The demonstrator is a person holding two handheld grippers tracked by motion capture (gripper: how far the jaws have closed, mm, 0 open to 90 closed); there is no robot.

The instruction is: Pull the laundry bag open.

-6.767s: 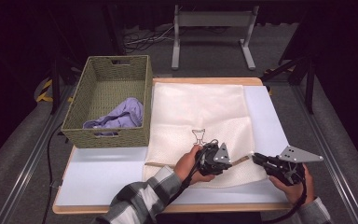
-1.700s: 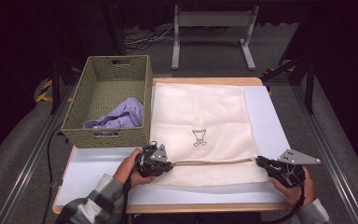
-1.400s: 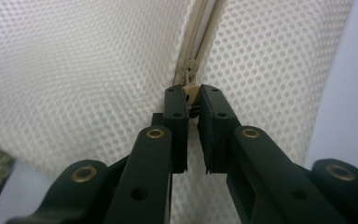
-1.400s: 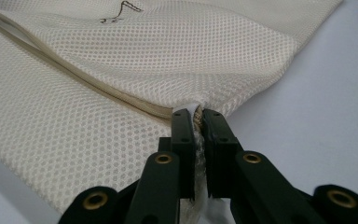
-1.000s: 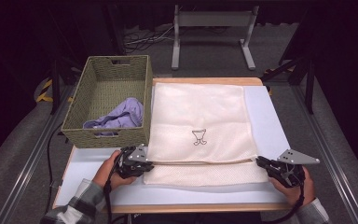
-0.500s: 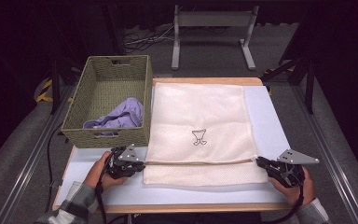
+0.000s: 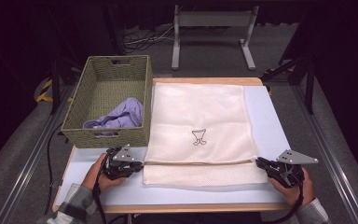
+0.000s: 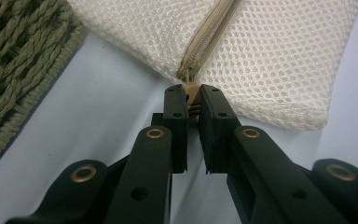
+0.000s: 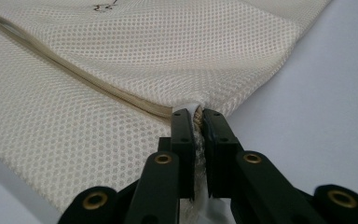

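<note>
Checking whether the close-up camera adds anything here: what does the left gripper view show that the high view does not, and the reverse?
Left gripper view alone: the tan zipper pull pinched between the left gripper's jaws, and the zipper teeth.

High view alone: the purple cloth in the basket, the bag's small emblem, and the right gripper clamped on the bag's opposite end.

Both: the cream mesh bag, woven basket, white tabletop.
</note>
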